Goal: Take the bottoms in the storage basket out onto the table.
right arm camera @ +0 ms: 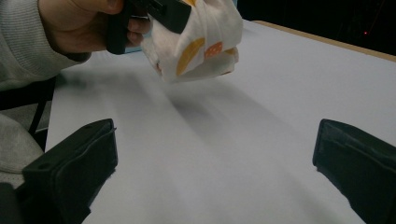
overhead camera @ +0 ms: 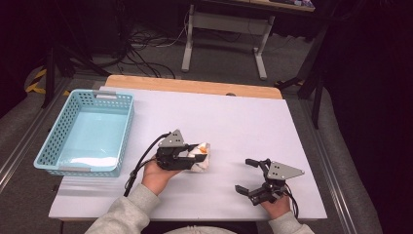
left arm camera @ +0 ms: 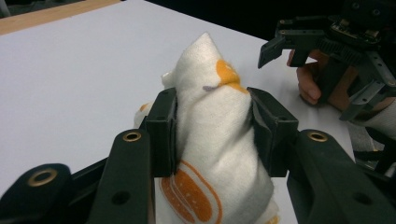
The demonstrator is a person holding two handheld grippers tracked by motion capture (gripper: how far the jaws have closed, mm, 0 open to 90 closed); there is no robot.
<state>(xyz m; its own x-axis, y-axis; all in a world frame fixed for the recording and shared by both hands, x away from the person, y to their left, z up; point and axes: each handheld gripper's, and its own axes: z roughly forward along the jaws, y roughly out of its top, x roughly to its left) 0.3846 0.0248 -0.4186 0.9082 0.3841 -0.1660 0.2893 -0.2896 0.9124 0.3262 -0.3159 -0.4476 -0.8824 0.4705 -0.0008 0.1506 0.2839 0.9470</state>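
A white cloth with orange prints [overhead camera: 201, 157] is bunched up and lifted just above the white table top [overhead camera: 234, 122]. My left gripper [overhead camera: 197, 155] is shut on it; in the left gripper view both jaws squeeze the cloth [left arm camera: 212, 135] at its middle. In the right gripper view the cloth [right arm camera: 201, 37] hangs clear of the table with its shadow beneath. My right gripper [overhead camera: 247, 175] stands open near the table's front right, with nothing between its jaws, and its fingers [right arm camera: 74, 172] point toward the cloth.
A light blue perforated basket [overhead camera: 51, 146] stands at the table's left, holding nothing that I can make out. A wooden strip [overhead camera: 195, 87] runs along the far edge. Beyond are desk legs [overhead camera: 187, 48] and cables on the floor.
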